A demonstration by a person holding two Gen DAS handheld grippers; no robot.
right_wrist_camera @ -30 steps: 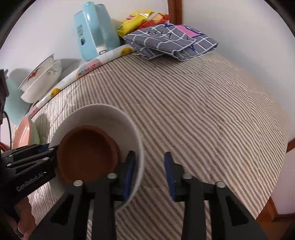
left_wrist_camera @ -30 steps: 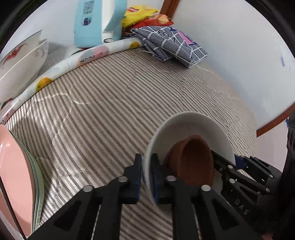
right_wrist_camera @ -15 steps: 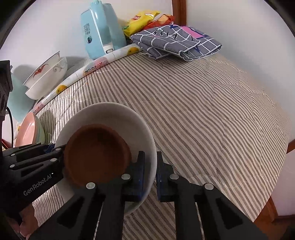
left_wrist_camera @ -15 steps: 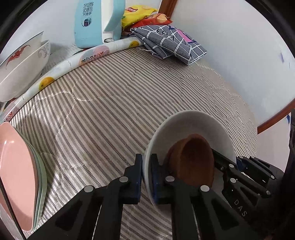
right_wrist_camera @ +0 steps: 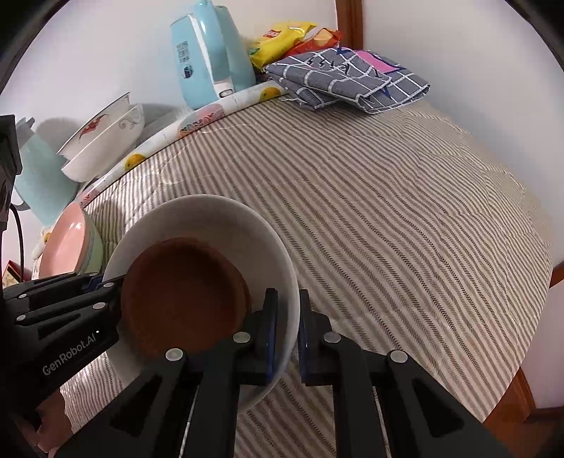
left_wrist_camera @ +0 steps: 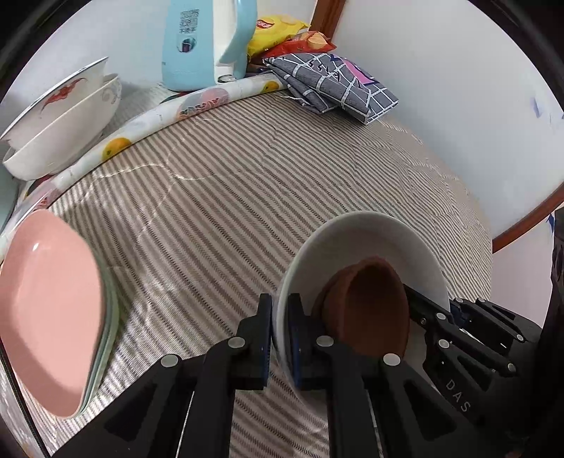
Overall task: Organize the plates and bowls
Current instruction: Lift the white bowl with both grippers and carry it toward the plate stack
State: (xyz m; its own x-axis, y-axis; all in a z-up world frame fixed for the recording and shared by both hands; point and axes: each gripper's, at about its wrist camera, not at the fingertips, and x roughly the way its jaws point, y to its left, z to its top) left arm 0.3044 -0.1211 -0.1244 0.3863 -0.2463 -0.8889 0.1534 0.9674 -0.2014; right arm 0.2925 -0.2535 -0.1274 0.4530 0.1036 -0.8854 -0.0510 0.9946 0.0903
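A white bowl [left_wrist_camera: 366,239] [right_wrist_camera: 211,218] with a brown bowl [left_wrist_camera: 373,306] [right_wrist_camera: 183,292] nested inside hangs just above the striped tablecloth. My left gripper [left_wrist_camera: 280,310] is shut on its left rim and my right gripper [right_wrist_camera: 285,310] is shut on the opposite rim. Each gripper shows in the other's view: the right gripper [left_wrist_camera: 454,317] beyond the bowl, the left gripper [right_wrist_camera: 102,285] at the bowl's left. A pink plate [left_wrist_camera: 49,303] [right_wrist_camera: 68,236] tops a stack with greenish plates at the left. Two white patterned bowls [left_wrist_camera: 63,123] [right_wrist_camera: 105,141] sit stacked at the back left.
A light blue kettle [left_wrist_camera: 204,42] [right_wrist_camera: 211,60] stands at the back by the wall, with snack bags [left_wrist_camera: 285,31] [right_wrist_camera: 285,38] and a folded grey checked cloth [left_wrist_camera: 335,84] [right_wrist_camera: 352,77] beside it. A fruit-patterned mat edge [left_wrist_camera: 197,105] runs across the back. The table's edge [right_wrist_camera: 528,352] curves at the right.
My right gripper has closed on the white bowl's rim. Both grippers have moved the bowl toward the plate stack at the left, which now looms larger.
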